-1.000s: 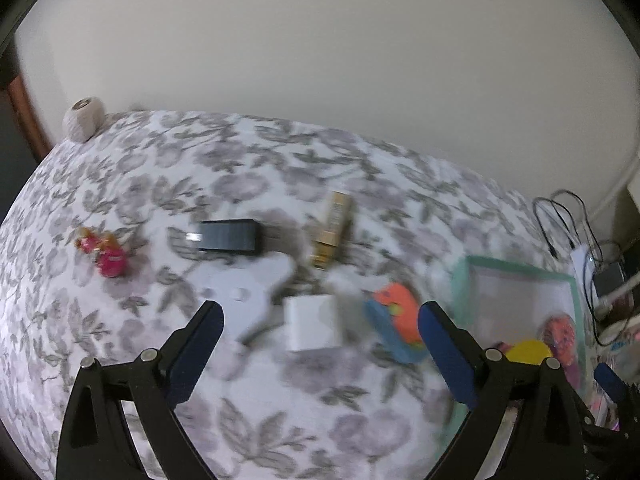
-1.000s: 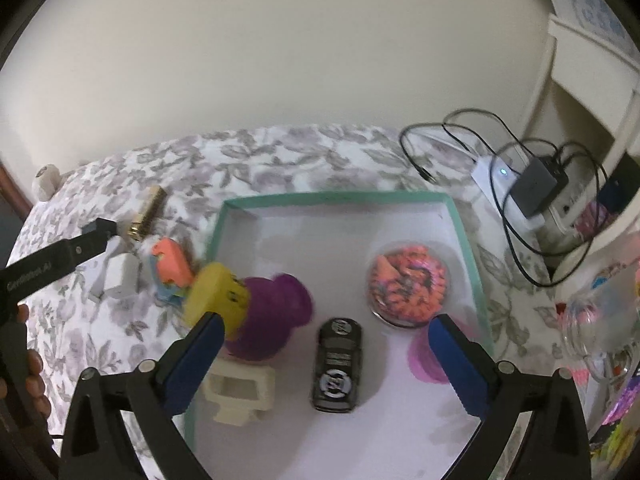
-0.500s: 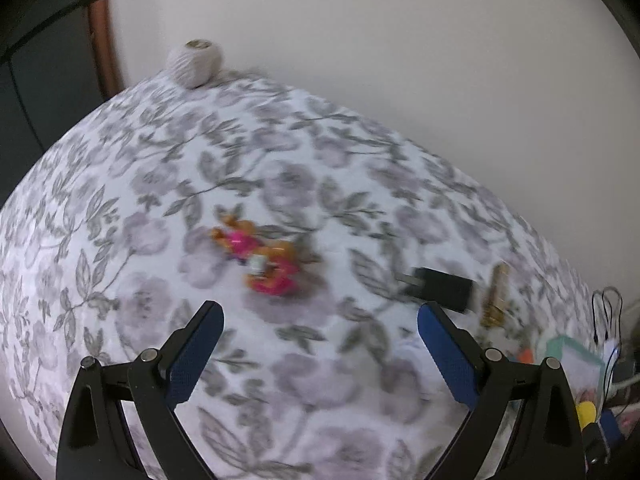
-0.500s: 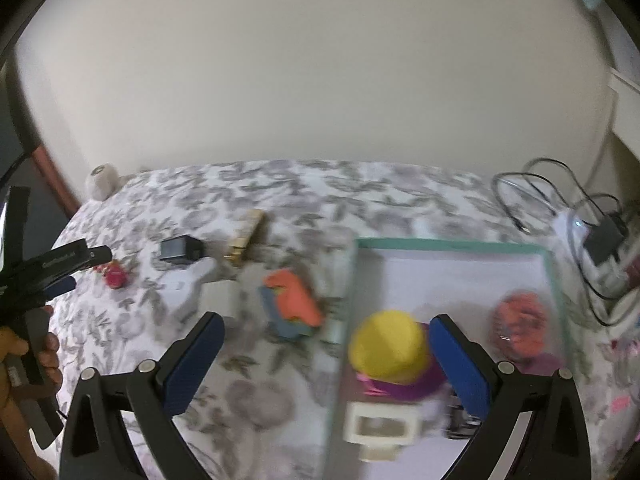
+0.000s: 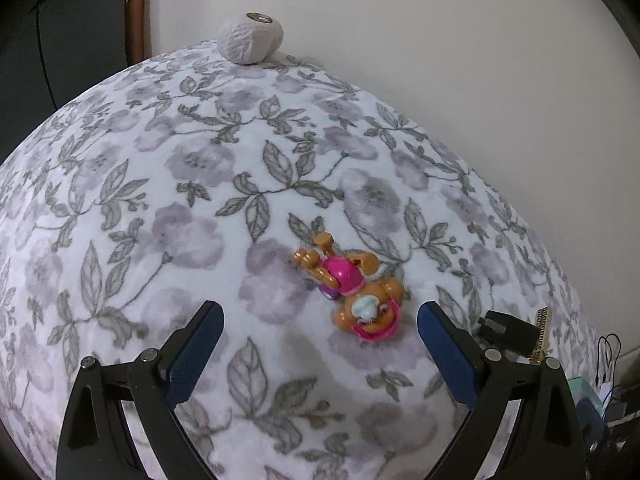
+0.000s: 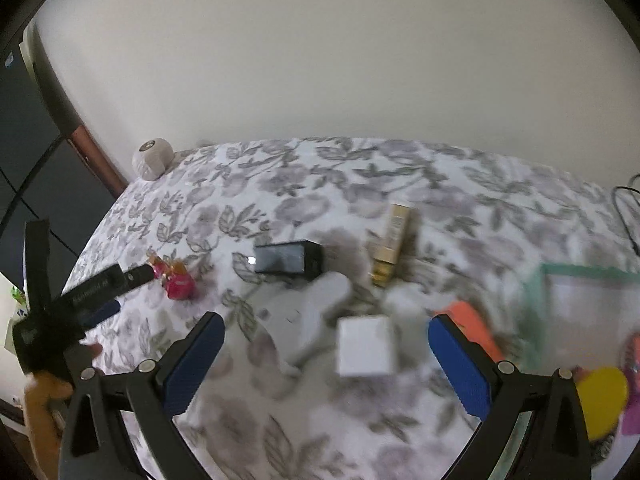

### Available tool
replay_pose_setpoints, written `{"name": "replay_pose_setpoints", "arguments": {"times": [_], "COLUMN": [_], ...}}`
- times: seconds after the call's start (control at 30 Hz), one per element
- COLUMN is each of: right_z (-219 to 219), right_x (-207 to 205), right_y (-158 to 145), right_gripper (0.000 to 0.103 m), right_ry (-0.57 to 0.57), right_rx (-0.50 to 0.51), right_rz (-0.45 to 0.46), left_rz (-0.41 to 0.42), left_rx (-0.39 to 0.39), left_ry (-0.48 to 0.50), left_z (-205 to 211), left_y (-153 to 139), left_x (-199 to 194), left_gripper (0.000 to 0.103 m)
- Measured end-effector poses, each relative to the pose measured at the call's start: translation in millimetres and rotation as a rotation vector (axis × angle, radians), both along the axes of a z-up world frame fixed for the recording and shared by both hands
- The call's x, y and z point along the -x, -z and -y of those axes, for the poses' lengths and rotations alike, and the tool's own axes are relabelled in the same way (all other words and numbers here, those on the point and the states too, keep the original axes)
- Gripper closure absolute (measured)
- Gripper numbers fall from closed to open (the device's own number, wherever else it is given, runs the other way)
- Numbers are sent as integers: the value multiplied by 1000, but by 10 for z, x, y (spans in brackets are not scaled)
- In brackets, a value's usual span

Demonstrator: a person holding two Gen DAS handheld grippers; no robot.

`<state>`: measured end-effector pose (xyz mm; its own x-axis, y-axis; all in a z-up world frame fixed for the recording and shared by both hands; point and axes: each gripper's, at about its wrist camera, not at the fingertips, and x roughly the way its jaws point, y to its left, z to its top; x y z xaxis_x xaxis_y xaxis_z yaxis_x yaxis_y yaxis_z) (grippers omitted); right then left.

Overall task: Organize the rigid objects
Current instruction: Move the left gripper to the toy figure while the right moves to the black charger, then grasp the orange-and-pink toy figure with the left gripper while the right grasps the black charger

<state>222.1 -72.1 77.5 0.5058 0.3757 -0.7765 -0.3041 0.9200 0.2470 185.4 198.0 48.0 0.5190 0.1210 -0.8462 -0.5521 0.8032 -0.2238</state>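
Note:
A pink and orange toy figure [image 5: 352, 292] lies on the floral blanket [image 5: 160, 200], just ahead of my open, empty left gripper [image 5: 320, 356] and nearer its right finger. It also shows in the right wrist view [image 6: 176, 278], with the left gripper [image 6: 100, 296] beside it. My right gripper [image 6: 324, 360] is open and empty above a white cube [image 6: 366, 346] and a grey flat piece [image 6: 308, 320]. Beyond lie a black box [image 6: 288, 258], a gold tube [image 6: 394, 244] and an orange and blue toy [image 6: 472, 328]. The teal-rimmed tray [image 6: 536, 304] is at the right.
A ball of white yarn [image 5: 250, 38] sits at the blanket's far edge by the wall. A yellow and purple toy [image 6: 600, 400] is in the tray. The black box [image 5: 508, 332] and gold tube [image 5: 540, 336] lie right of the left gripper. Cables [image 5: 608, 360] lie at the far right.
My left gripper has swung left from the white cube and closed in on the toy figure. My right gripper has swung left from the tray to over the loose objects.

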Motion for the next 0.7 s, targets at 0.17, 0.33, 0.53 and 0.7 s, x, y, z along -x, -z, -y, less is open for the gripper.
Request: {"name": "replay_pose_setpoints", "arguments": {"times": [0.17, 0.33, 0.53, 0.7], "right_z": [-269, -464, -661, -776], "right_x": [-215, -380, -502, -575], "right_y": [79, 180, 264, 337], "right_gripper": [5, 13, 19, 29], "right_ry": [0, 9, 9, 20], "right_rx": [5, 31, 59, 92], "right_rz": [-26, -52, -67, -74], "left_rz": [22, 3, 15, 14], "left_rx": [29, 10, 17, 21], "left_ry": [19, 59, 80, 78], "left_z": [-30, 22, 54, 43], "left_y": [79, 169, 215, 289], "left_x": [-55, -156, -232, -271], "left_gripper": [5, 5, 5, 5]}}
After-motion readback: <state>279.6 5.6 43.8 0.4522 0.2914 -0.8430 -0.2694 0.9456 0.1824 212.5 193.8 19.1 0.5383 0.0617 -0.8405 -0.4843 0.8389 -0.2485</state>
